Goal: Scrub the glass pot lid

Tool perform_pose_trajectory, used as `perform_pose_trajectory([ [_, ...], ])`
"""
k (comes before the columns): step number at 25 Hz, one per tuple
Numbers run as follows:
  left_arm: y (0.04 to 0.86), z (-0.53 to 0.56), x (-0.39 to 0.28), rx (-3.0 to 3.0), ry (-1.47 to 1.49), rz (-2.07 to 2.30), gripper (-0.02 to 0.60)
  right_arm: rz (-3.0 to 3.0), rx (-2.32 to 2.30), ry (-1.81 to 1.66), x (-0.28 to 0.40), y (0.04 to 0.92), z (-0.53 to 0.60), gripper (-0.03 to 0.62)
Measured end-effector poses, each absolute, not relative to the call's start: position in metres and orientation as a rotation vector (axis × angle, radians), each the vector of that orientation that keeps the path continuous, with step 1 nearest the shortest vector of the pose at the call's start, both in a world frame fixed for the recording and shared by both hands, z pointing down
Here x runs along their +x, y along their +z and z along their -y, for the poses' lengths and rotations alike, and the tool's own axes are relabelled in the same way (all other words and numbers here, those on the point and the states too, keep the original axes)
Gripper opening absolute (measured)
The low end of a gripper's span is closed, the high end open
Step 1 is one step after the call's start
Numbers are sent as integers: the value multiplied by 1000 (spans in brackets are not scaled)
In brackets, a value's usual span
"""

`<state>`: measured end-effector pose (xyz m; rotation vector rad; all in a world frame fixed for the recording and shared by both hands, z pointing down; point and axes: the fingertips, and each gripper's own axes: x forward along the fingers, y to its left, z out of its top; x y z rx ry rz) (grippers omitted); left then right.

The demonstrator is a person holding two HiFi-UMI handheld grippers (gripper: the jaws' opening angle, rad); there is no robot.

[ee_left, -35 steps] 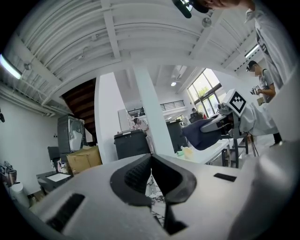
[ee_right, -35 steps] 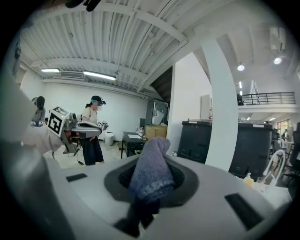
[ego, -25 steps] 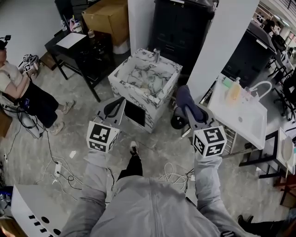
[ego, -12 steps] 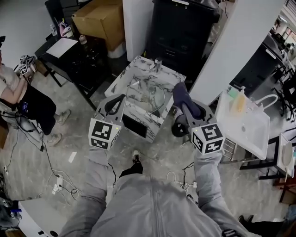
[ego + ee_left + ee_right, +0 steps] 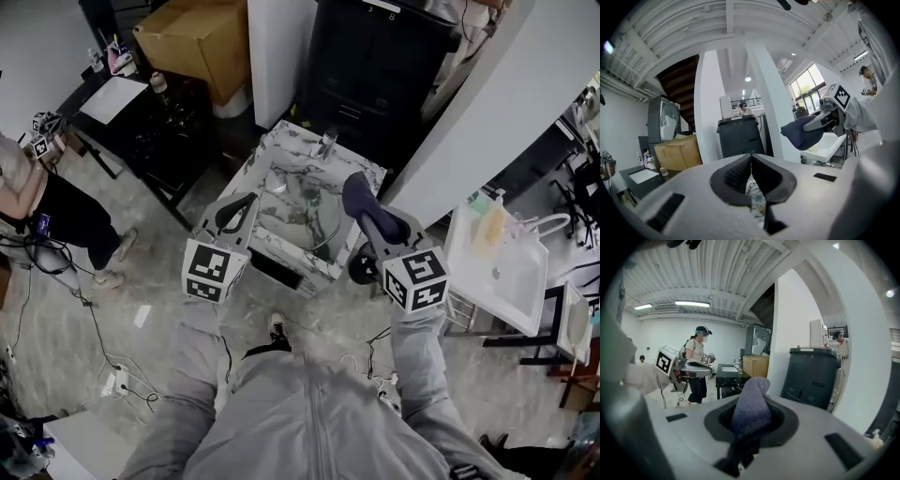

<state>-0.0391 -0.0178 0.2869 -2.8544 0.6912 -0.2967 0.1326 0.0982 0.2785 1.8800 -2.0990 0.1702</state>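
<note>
A marble-patterned sink stand [image 5: 359, 176] is ahead of me, and a round glass pot lid [image 5: 298, 204] lies in its basin. My left gripper [image 5: 235, 212] hovers at the stand's near left corner; its jaws are shut with nothing between them [image 5: 751, 165]. At the near right corner, above the rim, my right gripper [image 5: 367, 214] is shut on a dark blue cloth [image 5: 360, 199]. The cloth [image 5: 752, 405] bulges up out of the jaws in the right gripper view. It also shows in the left gripper view as the cloth [image 5: 802, 133]. Neither gripper touches the lid.
A faucet [image 5: 326, 142] stands on the far rim. Behind are a black cabinet [image 5: 375, 66] and a white pillar [image 5: 277, 47]. A black table [image 5: 141, 103], a cardboard box [image 5: 192, 42] and a person [image 5: 37, 187] are at left. A white sink [image 5: 497, 267] is right; cables [image 5: 103, 375] lie on the floor.
I have stepped closer to the marble sink stand. Both grippers, earlier short of it, now sit at its near rim. The cloth stays in the right gripper.
</note>
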Motion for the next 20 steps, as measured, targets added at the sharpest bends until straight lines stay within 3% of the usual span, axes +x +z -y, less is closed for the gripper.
perform_pose_trajectory([
  [20, 367, 114, -27, -2992, -433, -734, 26, 2078, 1696, 376, 133, 370, 27, 72],
])
